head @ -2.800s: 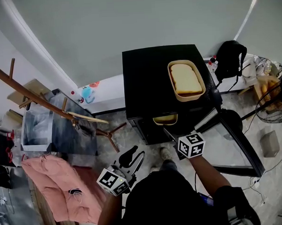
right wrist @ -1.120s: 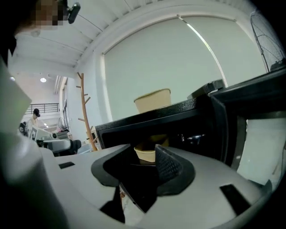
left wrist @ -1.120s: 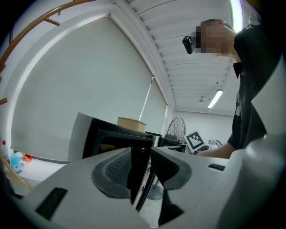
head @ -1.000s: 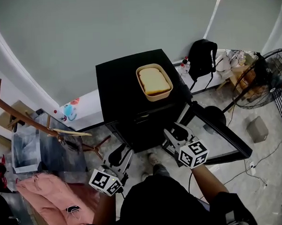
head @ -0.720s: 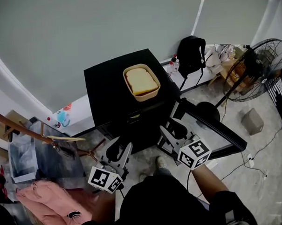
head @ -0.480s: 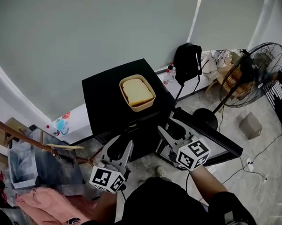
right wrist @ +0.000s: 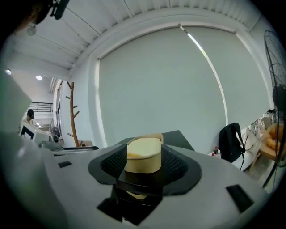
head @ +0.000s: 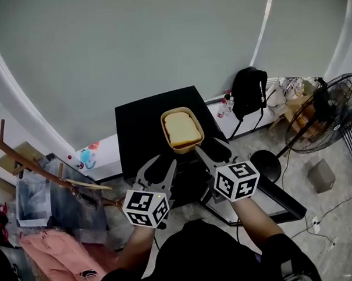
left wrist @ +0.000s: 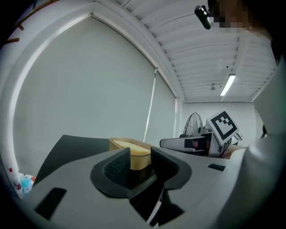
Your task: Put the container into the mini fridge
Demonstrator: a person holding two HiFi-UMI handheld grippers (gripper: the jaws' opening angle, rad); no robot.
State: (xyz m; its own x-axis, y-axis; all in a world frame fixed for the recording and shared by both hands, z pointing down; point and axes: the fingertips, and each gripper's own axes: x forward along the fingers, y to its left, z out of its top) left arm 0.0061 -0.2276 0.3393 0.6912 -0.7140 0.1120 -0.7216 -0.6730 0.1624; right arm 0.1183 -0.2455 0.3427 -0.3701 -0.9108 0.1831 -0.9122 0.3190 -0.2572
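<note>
A tan container [head: 182, 128] with a pale yellow lid rests on top of the black mini fridge [head: 140, 127], near its front edge. The fridge door [head: 277, 192] hangs open at the right. My left gripper [head: 159, 165] is open and empty, level with the fridge top and short of the container [left wrist: 134, 154]. My right gripper [head: 211, 148] is by the container's near right corner. Its jaws have just been opening, and the container [right wrist: 144, 154] stands ahead between them, untouched. My right gripper [left wrist: 196, 143] also shows in the left gripper view.
A black backpack [head: 248, 90] leans on the wall right of the fridge, with small bottles [head: 225, 104] beside it. A standing fan [head: 332, 110] is at the far right. A wooden coat rack [head: 43, 166] and a pink cloth [head: 47, 259] lie to the left.
Both grippers have risen from in front of the fridge door to the level of its top, closer to the container. The right gripper's jaws stand wider apart than before.
</note>
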